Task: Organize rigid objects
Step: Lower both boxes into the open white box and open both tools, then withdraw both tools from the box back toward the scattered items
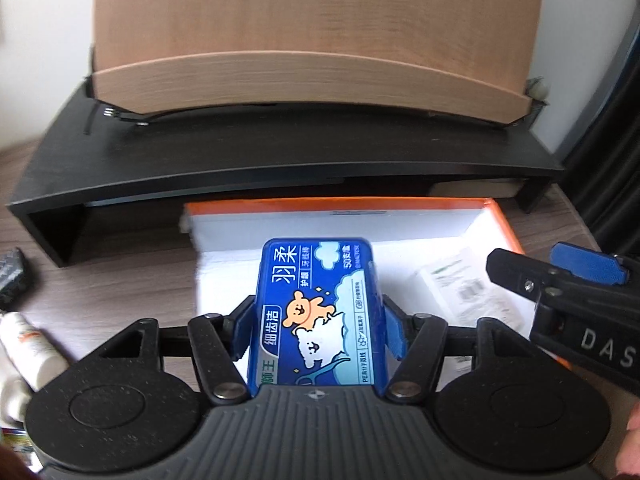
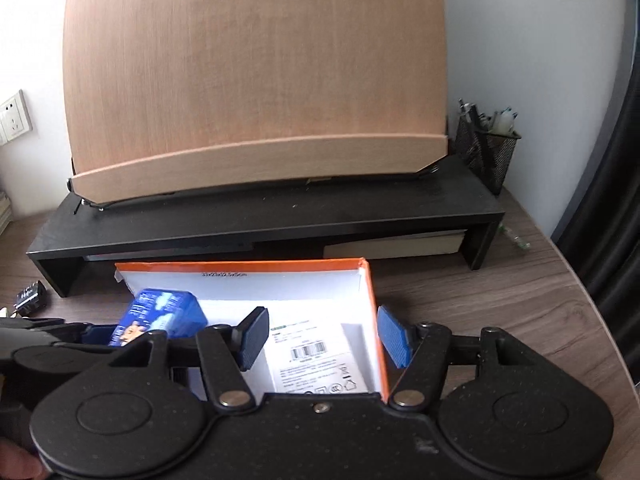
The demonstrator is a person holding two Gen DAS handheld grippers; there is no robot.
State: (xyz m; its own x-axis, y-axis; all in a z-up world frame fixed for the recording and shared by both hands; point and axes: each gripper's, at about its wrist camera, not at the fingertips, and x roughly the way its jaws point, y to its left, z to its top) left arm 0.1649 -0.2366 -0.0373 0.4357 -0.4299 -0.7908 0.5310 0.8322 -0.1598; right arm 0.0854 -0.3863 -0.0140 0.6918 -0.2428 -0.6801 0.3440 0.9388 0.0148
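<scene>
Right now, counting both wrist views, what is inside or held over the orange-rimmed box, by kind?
Blue floss-pick box, in the left gripper: 1
White barcoded package, lying in the orange-rimmed box: 1
Total: 2

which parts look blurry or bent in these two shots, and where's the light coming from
Left wrist view: the blue box is sharp, while the wooden board and black shelf smear softly and bow from the fisheye. Right wrist view: the blue box is blurred, the label inside the orange tray reads clearly, and daylight falls evenly with a soft shadow under the shelf.
</scene>
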